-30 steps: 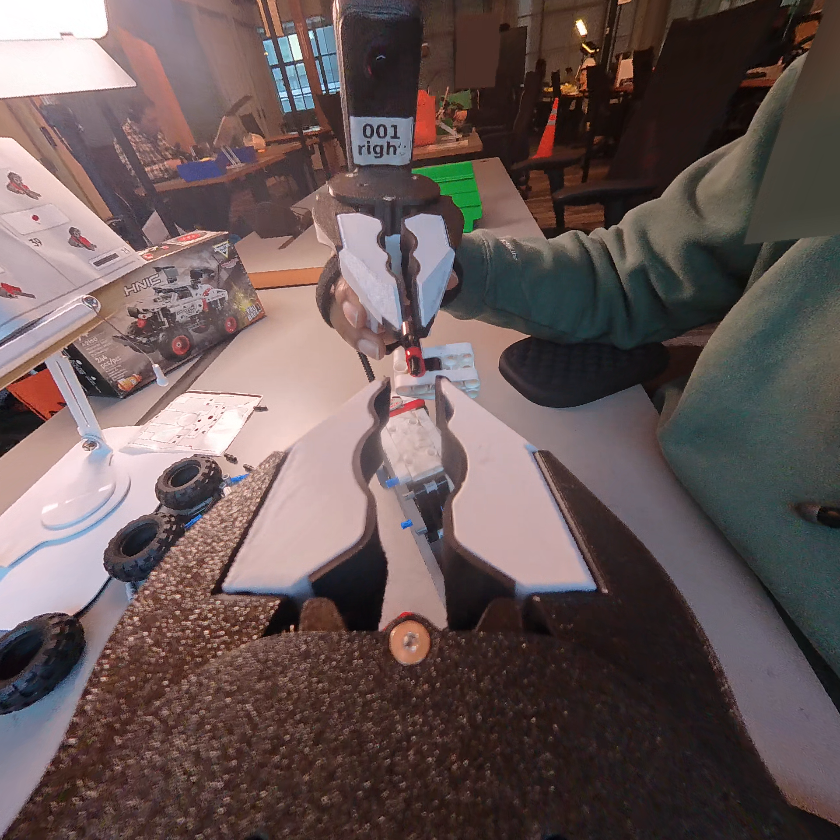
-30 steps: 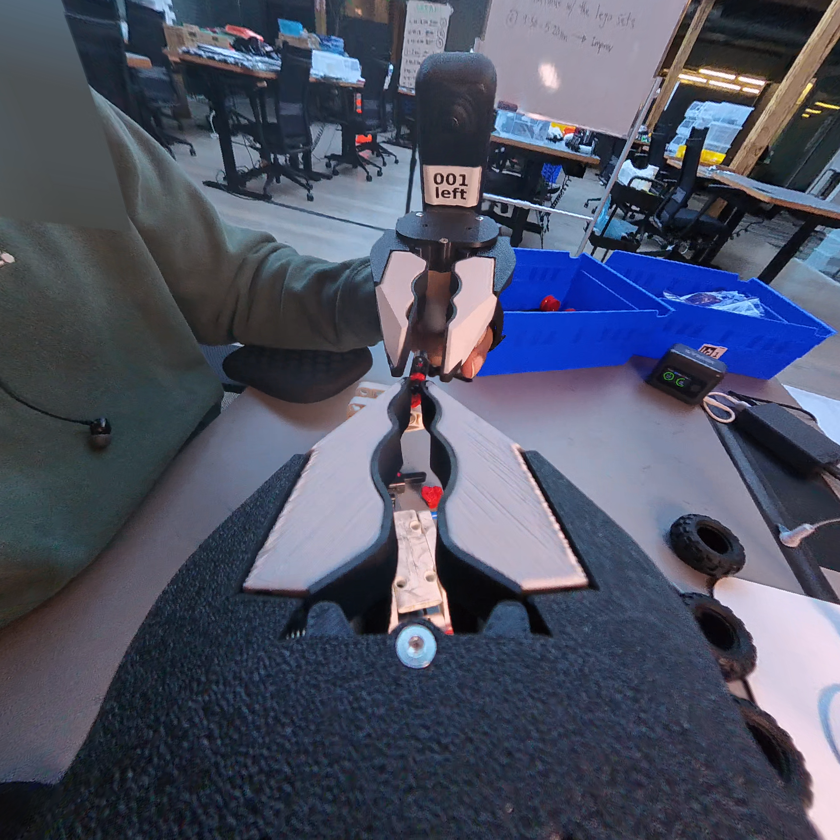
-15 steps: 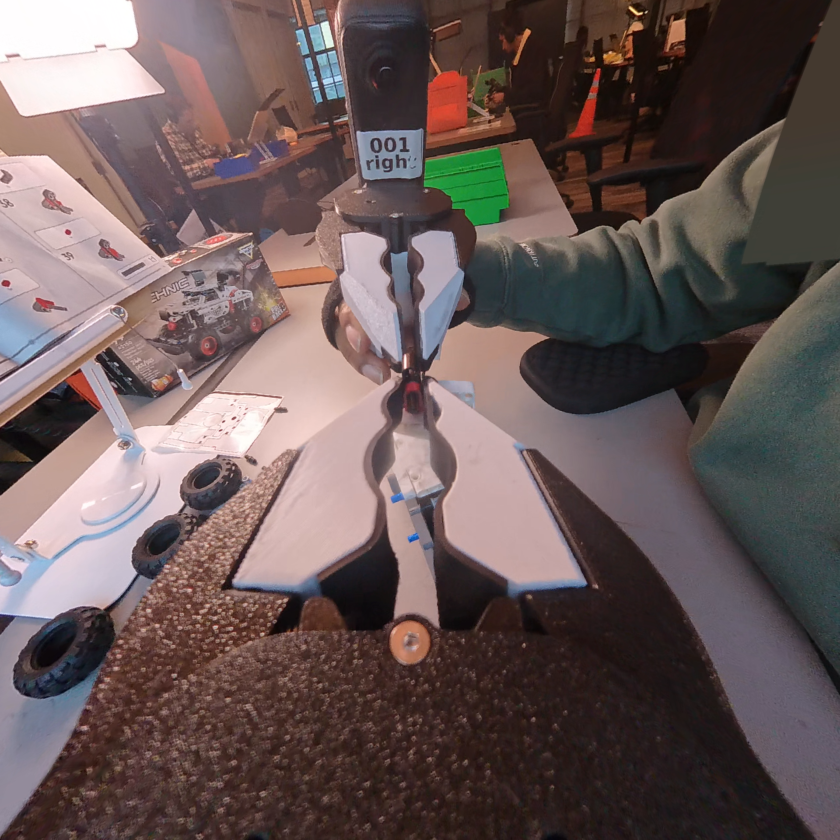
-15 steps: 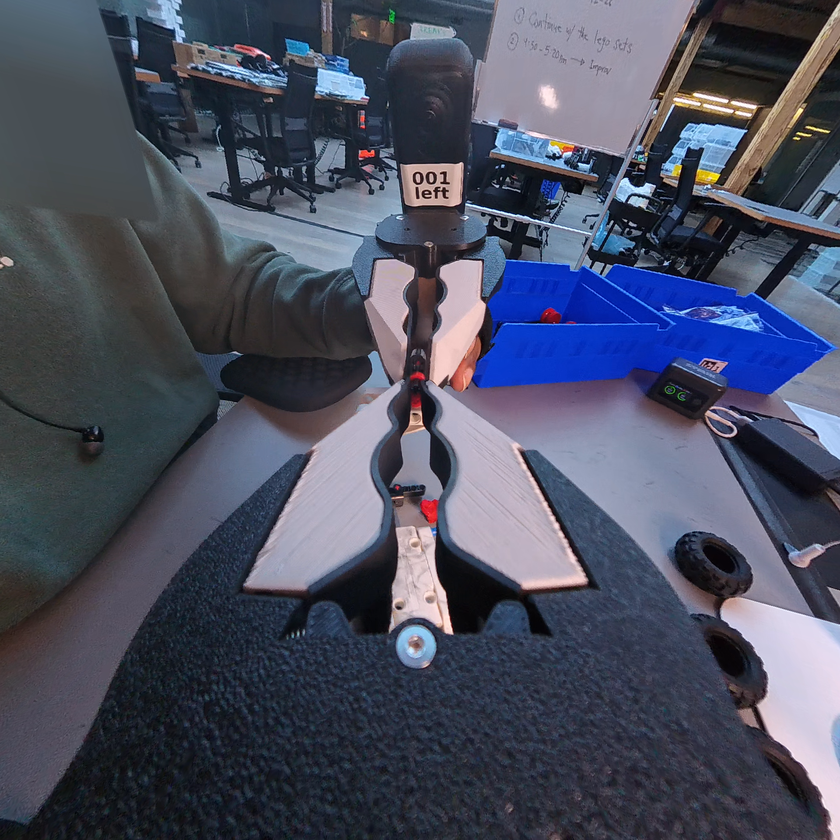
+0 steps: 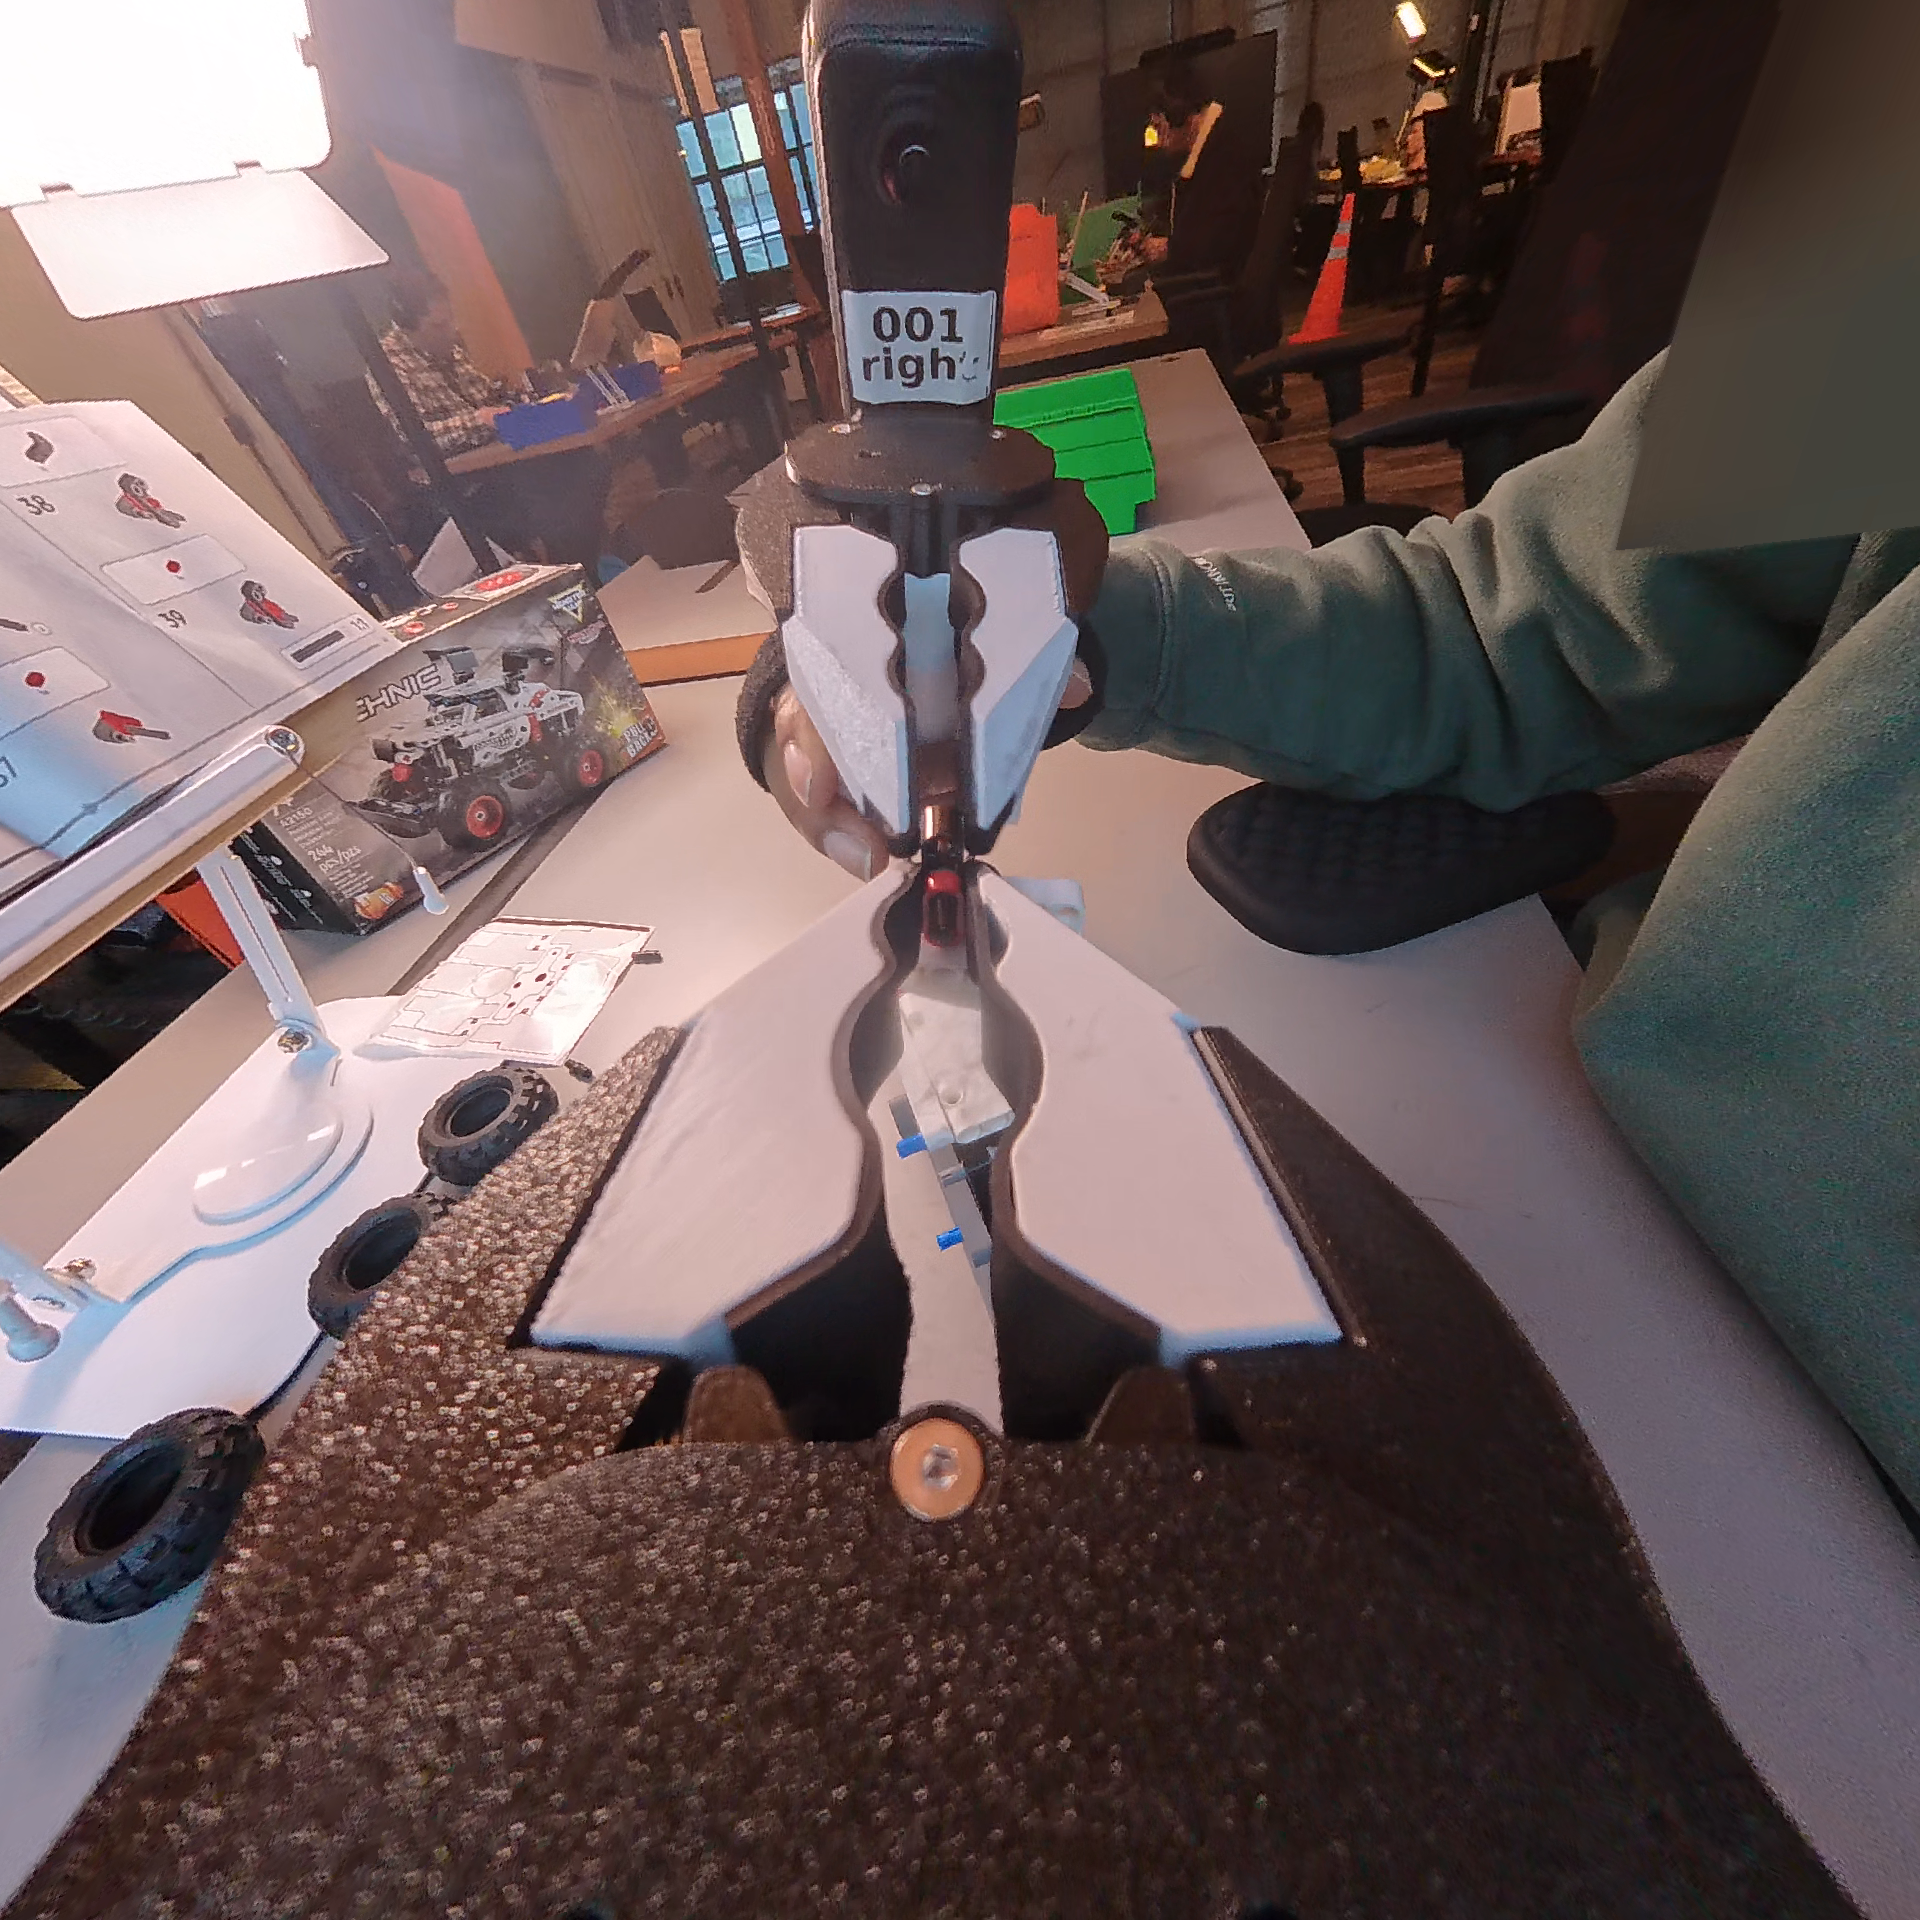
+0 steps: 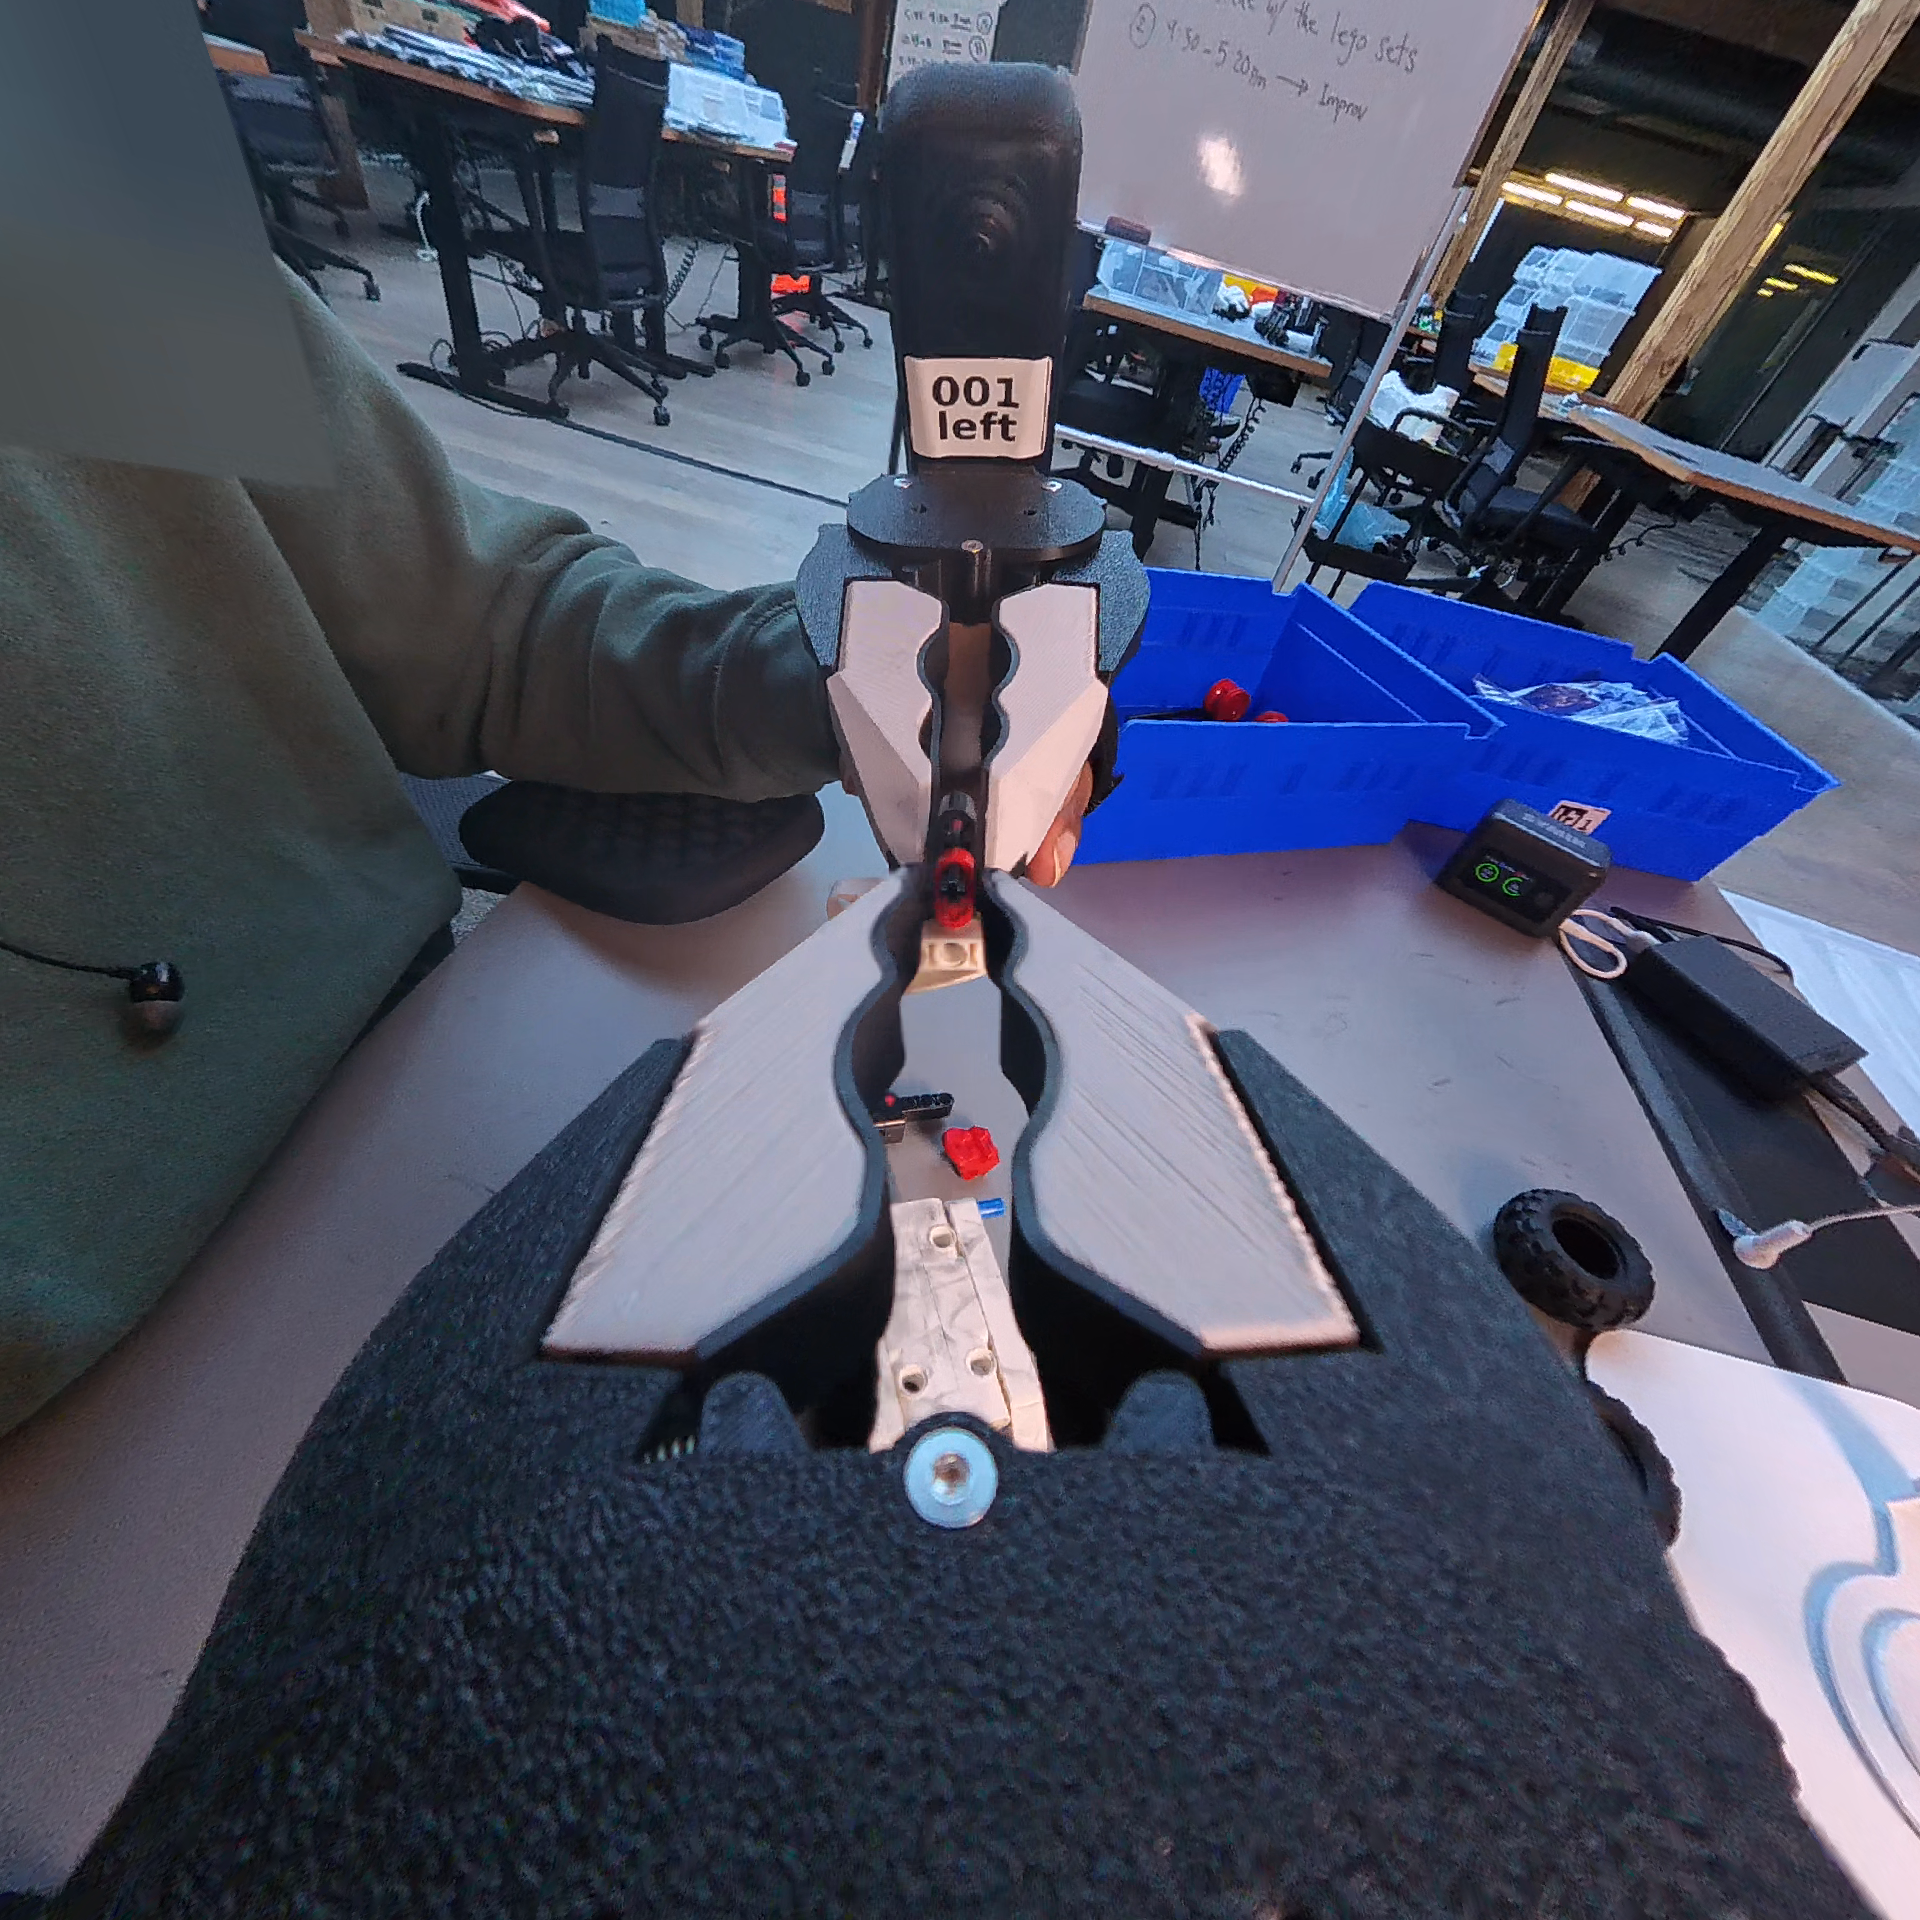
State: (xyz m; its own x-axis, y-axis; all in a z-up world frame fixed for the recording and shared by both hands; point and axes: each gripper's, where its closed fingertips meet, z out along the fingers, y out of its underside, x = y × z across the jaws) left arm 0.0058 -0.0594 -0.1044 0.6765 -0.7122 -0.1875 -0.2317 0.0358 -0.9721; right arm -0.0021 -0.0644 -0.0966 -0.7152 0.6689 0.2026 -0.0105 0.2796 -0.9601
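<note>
Fingertips meet nose to nose above the table (image 6: 1299, 987), your left gripper (image 5: 940, 909) and right gripper (image 6: 951, 899) each pinched narrow on the small red piece (image 6: 951, 883), the white brick assembly (image 6: 951, 1320) lying beneath, though which grip truly bears it stays hidden.

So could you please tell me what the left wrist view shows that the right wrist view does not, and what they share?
Only the left wrist view shows the printed cardboard toy-truck box, the white instruction-booklet stand and the green stacked trays. Only the right wrist view shows the two blue plastic bins, the slanted whiteboard and a loose red brick piece on the table. Both show the left tool and right tool meeting tip to tip around a small red-and-black pin, plus black rubber tyres.
</note>
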